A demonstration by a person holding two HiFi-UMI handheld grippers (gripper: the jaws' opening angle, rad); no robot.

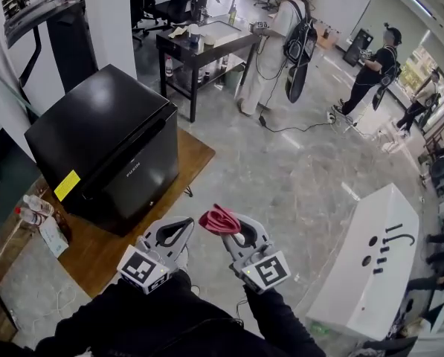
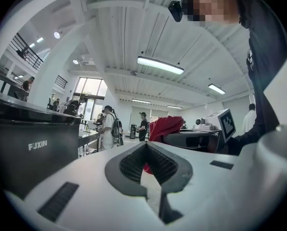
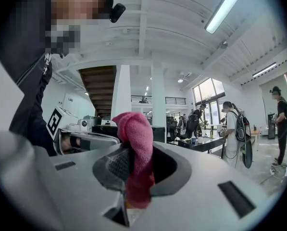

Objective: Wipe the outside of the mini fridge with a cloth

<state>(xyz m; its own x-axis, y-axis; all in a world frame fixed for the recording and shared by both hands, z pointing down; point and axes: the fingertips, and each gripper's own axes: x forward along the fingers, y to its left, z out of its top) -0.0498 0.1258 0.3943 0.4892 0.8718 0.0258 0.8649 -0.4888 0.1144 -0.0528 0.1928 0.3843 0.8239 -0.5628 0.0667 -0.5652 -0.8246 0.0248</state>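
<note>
1. My right claw (image 3: 133, 165) is clamped on a pink-red cloth (image 3: 135, 129). The cloth bunches above the jaws and hangs below them.
2. The cloth looks soft, light and limp. I judge it is best pinched on a thick fold, leaving a loose pad to wipe with.
3. My left claw (image 2: 145, 150), just beside at 9 o'clock, has its jaws together on nothing.
4. The black mini fridge (image 1: 110, 143) stands at 10 o'clock on a wooden platform (image 1: 95, 255). It is apart from both claws, and its glossy panels look smooth.
</note>
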